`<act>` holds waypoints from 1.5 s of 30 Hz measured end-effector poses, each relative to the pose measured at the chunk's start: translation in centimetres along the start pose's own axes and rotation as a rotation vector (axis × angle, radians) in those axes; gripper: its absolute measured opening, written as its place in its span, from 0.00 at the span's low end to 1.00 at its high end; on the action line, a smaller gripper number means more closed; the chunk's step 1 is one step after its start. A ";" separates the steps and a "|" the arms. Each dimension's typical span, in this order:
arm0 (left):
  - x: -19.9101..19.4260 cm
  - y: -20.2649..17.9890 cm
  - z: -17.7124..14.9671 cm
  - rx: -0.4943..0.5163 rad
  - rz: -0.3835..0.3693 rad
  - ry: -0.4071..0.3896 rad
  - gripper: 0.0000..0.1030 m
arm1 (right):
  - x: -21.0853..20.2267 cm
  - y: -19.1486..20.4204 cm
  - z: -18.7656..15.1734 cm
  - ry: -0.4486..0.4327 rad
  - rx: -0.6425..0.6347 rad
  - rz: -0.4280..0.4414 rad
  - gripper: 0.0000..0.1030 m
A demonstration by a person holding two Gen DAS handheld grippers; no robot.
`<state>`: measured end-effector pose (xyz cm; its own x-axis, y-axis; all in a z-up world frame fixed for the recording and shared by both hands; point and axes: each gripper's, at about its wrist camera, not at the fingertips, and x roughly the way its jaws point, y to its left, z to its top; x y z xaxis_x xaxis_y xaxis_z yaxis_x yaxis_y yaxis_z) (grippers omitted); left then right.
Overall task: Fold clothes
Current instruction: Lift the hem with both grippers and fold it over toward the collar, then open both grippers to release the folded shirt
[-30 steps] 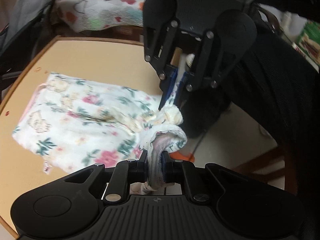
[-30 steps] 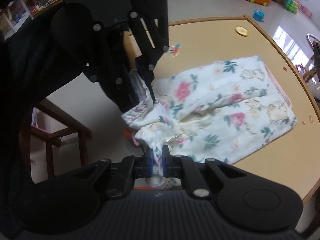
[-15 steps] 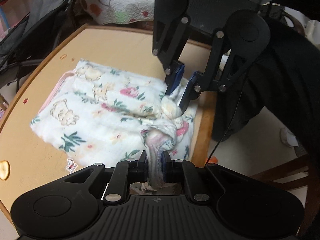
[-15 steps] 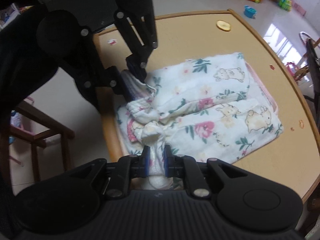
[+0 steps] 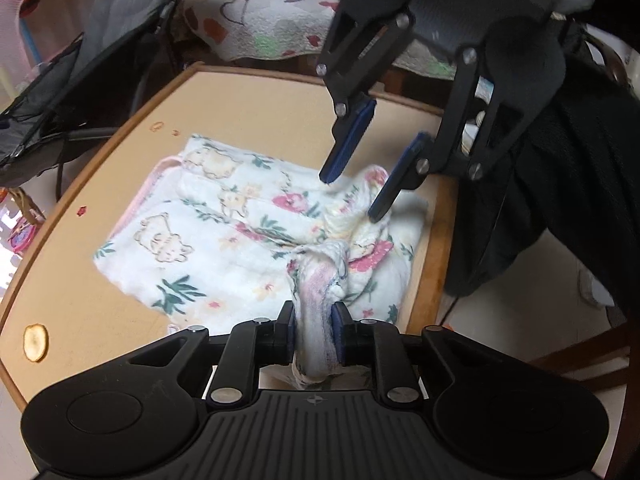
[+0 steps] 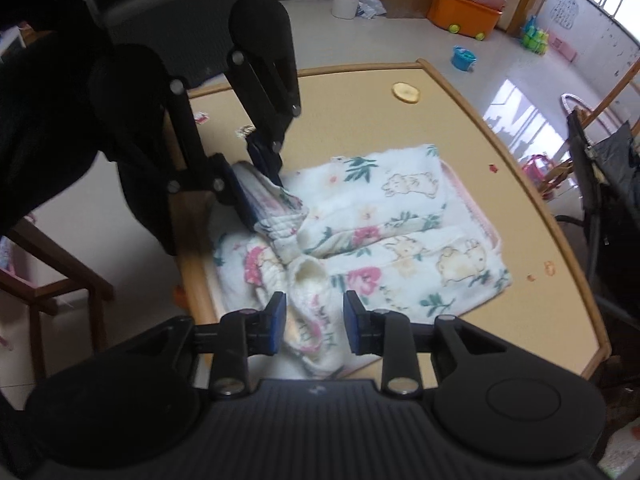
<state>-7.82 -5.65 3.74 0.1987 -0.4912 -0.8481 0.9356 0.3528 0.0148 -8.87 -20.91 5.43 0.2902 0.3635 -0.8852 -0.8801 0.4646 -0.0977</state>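
Now my right gripper (image 6: 314,322) opening, garment (image 5: 224,240) released at table (image 5: 248,112) near edge; left gripper (image 5: 314,330) loosening, cloth still between pads; fold laid.

Tan desk (image 6: 360,120) with raised wooden rim carried a folded floral garment (image 6: 400,248) at frame centre of the right wrist view, bunched at its lower-left end near the rim. A round pale disc (image 6: 405,92) lay upper centre; small stickers (image 6: 201,117) lay upper left.
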 end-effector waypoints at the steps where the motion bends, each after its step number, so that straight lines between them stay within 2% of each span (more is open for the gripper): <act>1: -0.2 0.1 0.1 -0.009 0.005 -0.006 0.21 | 0.1 -0.1 0.1 -0.005 0.007 -0.005 0.29; 6: -0.7 0.6 0.2 -0.041 0.022 -0.008 0.22 | -0.7 -0.2 0.5 -0.044 0.030 -0.035 0.29; 10: -0.5 0.8 0.1 -0.050 0.037 -0.001 0.22 | -2.8 0.5 0.9 -0.139 0.045 0.017 0.29; 12: -0.4 0.8 0.1 -0.050 0.040 0.000 0.22 | -2.8 1.4 1.1 -0.123 0.018 0.071 0.29; 15: -0.3 0.9 0.2 -0.064 0.057 -0.006 0.22 | -1.1 2.7 1.1 -0.058 -0.036 0.104 0.28; 18: -0.5 1.0 0.2 -0.086 0.081 -0.021 0.22 | 0.5 2.8 1.0 -0.036 -0.034 0.080 0.26; 21: -1.1 0.9 0.2 -0.091 0.105 -0.038 0.22 | 0.9 2.0 1.2 -0.057 0.006 0.017 0.26; 25: -2.1 1.1 0.1 -0.086 0.139 -0.057 0.23 | 1.4 1.3 1.4 -0.065 0.022 -0.026 0.26; 31: -3.4 1.1 -0.2 -0.089 0.092 -0.114 0.23 | 3.8 1.0 1.4 -0.032 0.039 -0.035 0.26; 38: -4.1 -1.1 -0.6 0.029 -0.043 -0.149 0.23 | 3.4 0.1 1.2 -0.038 0.065 -0.021 0.26; 40: -3.7 -1.6 -0.6 0.055 -0.082 -0.138 0.23 | 2.9 0.3 1.1 -0.048 0.066 -0.022 0.26; 42: -2.5 -2.0 -0.7 0.072 -0.086 -0.097 0.23 | 2.4 0.3 1.0 -0.063 0.066 -0.021 0.26; 45: -0.4 -1.6 -0.9 0.065 -0.022 -0.047 0.23 | 1.0 0.2 0.8 -0.084 0.067 -0.014 0.26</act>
<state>-9.65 -5.29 3.57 0.1902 -0.5357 -0.8227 0.9564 0.2901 0.0322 -8.41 -19.80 4.85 0.3355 0.4216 -0.8424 -0.8495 0.5219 -0.0771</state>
